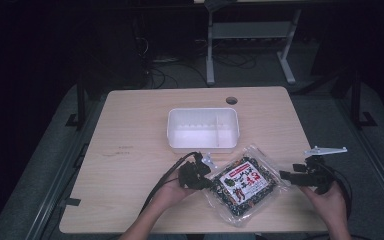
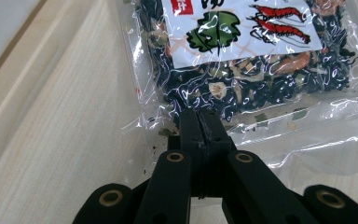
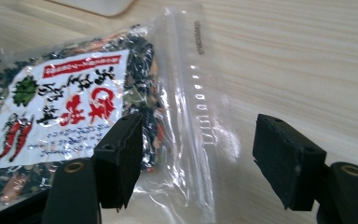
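L claw [image 2: 200, 122] clamps snack bag [image 1: 243, 186] (dark bits inside) – R claw [image 3: 200, 161] apart.

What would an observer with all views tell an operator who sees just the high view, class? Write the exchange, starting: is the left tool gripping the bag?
Observer: Yes. In the left gripper view the left tool is shut on the clear edge of the bag.
Operator: And the right tool?
Observer: The right tool is open; the zip strip shows between its jaws, and neither jaw presses on it.
Operator: What's on the label?
Observer: The label shows red shrimps and a green leaf.
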{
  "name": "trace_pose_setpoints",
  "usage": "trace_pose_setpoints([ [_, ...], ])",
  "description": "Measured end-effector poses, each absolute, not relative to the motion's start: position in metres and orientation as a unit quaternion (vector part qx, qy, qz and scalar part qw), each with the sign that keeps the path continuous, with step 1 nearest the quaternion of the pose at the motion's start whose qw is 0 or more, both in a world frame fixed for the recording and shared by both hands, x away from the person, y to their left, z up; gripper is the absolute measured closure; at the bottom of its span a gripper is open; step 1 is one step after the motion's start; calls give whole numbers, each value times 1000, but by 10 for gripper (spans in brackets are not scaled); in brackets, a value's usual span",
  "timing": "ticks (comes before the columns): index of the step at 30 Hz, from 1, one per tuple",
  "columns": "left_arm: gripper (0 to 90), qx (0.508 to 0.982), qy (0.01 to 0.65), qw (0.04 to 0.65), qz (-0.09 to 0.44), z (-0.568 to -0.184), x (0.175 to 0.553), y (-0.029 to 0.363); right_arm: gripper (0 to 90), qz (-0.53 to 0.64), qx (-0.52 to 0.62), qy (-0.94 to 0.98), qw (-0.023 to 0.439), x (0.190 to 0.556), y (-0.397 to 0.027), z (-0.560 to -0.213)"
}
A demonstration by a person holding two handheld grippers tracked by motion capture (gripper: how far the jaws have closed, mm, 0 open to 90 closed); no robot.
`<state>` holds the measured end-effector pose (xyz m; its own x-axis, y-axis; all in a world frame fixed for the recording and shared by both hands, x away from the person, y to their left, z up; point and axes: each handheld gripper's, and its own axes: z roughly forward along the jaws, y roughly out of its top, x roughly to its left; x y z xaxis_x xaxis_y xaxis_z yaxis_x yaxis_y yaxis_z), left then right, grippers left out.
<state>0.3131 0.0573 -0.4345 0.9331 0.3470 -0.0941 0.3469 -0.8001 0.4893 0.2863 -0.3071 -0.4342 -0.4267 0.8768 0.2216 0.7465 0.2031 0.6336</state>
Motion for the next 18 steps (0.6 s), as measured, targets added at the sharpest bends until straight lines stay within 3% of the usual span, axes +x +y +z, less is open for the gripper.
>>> trace_pose_setpoints([
  [18,888,949,184,258,-1,-435,313,58,383,332,562,754,75,285,-325,-445],
])
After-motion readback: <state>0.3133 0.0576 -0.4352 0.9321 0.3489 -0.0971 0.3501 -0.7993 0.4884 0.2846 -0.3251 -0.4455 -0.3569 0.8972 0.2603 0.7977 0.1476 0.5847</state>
